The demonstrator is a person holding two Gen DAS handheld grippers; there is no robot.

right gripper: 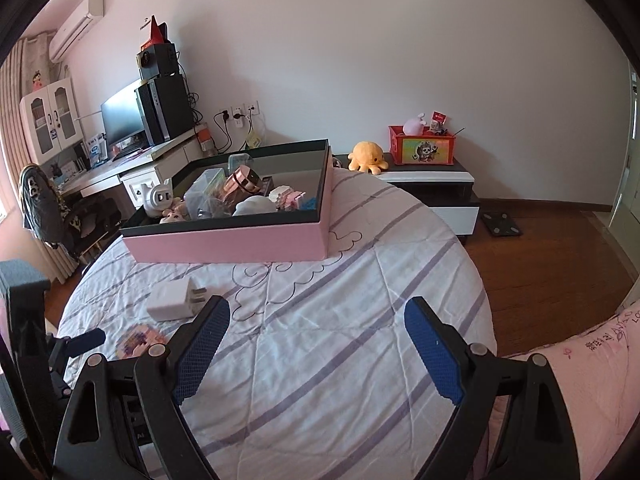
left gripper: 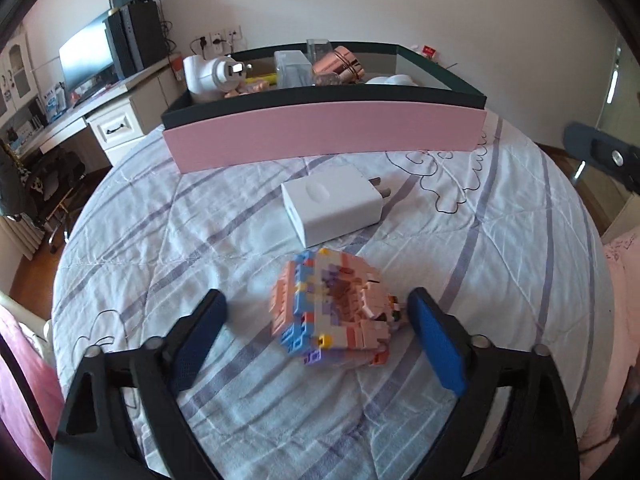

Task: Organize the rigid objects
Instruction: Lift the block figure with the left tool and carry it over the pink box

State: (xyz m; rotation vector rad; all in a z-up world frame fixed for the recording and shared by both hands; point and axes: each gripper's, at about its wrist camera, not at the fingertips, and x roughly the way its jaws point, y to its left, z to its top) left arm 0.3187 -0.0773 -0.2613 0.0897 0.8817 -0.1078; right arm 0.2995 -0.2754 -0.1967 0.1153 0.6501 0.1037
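- Brick model [left gripper: 334, 312], a pastel block-built toy, lies on the bed's quilt [left gripper: 500, 264] between the fingers of the left claw [left gripper: 316, 344], which stands released: the blue pad on one side sits just beside the model's edge, possibly grazing it, the other pad is clearly apart, so nothing is gripped.
- Judging by this, the grasp on the model is about to begin, not yet made.
- Left claw points steeply down at the quilt, with the model close under the camera and slightly off-centre toward one finger.
- White charger [left gripper: 334, 214] with its prongs showing lies just beyond the model, nearer the pink box [left gripper: 324, 136], also loose on the bed.
- Right claw [right gripper: 316, 344] hangs released and empty over bare quilt toward the bed's near edge, angled downward less steeply; the charger and model are off to its side, near the other claw.
- Pink box with a dark inner rim sits at the bed's far edge and already holds several things: a copper-coloured cup [right gripper: 240, 180], clear plastic containers, a white rounded item, small pink blocks and figurines.
- By my reading, most of the sorting is done; two items remain on the bed, the model and the charger, and both still need carrying into the box.
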